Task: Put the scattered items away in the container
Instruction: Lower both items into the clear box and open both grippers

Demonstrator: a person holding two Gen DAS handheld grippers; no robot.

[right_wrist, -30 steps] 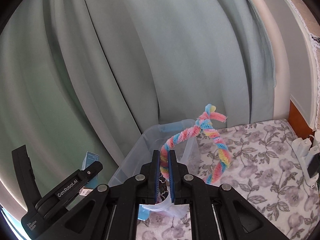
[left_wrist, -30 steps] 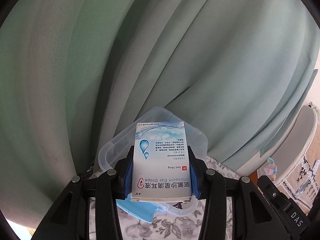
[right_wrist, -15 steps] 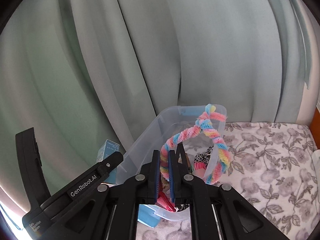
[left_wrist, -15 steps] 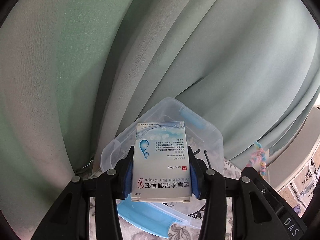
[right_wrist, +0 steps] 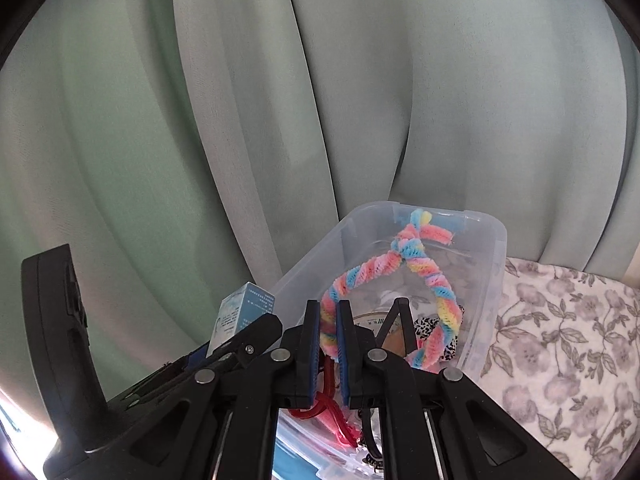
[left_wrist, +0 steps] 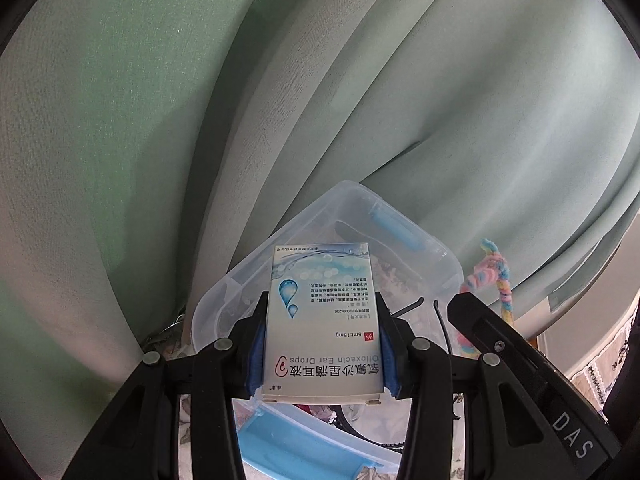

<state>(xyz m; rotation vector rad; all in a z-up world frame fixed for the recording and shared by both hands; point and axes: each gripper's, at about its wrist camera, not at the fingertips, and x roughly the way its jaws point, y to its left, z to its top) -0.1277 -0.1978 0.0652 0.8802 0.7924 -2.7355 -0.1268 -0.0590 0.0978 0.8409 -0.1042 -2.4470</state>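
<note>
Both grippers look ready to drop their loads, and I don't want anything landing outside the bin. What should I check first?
1. Left gripper shut on the medicine box: ok.
2. Right gripper shut on the twisted pipe-cleaner ring: ok.
3. Ring over the open plastic bin: ok.
4. Medicine box fully over the bin: cannot tell; in the right wrist view it sits near the bin's left wall.
5. Room inside among the things already in the bin: cannot tell.
6. The grippers clear of each other: cannot tell; they are close.

Ear-drops box (left_wrist: 322, 320) and twisted loop (right_wrist: 416, 276) above container (right_wrist: 490, 280), curtain (right_wrist: 320, 100) behind.
</note>
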